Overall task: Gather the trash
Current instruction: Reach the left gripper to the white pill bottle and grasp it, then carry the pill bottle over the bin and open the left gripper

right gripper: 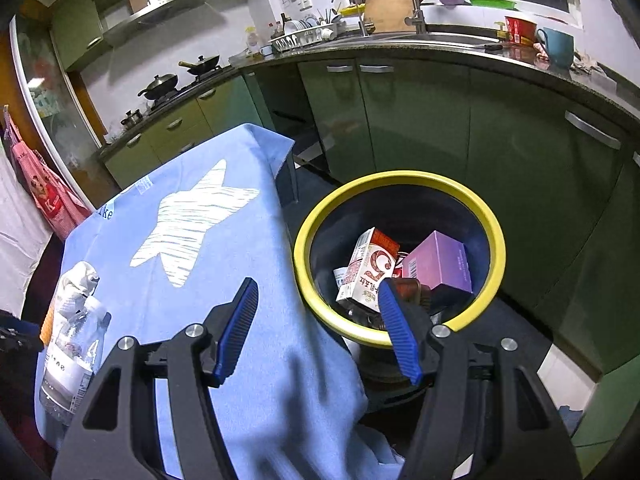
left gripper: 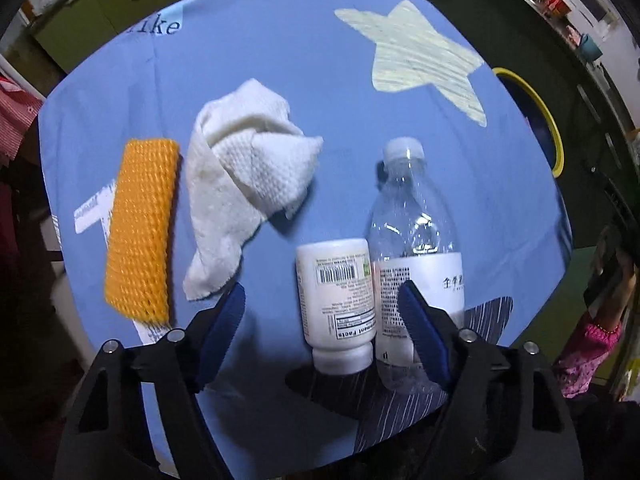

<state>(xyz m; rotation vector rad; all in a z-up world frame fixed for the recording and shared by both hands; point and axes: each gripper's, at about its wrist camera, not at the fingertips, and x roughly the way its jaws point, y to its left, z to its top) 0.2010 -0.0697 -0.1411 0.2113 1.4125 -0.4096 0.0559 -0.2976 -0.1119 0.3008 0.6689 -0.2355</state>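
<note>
Blue cloth (left gripper: 320, 80) covers the table, where the left gripper (left gripper: 320, 320), jaws spread and empty, hangs over a white pill bottle (left gripper: 338, 304) lying against a clear bottle (left gripper: 416, 248); centre on one, while the right gripper (right gripper: 316, 328) waits spread near the bin (right gripper: 400, 184).

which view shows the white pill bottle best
The left wrist view: the white pill bottle lies whole, barcode label readable, beside the clear water bottle. The right wrist view does not show it.

Green kitchen cabinets (right gripper: 420, 120) (dim, perhaps evening) under counter (right gripper: 440, 46).
</note>
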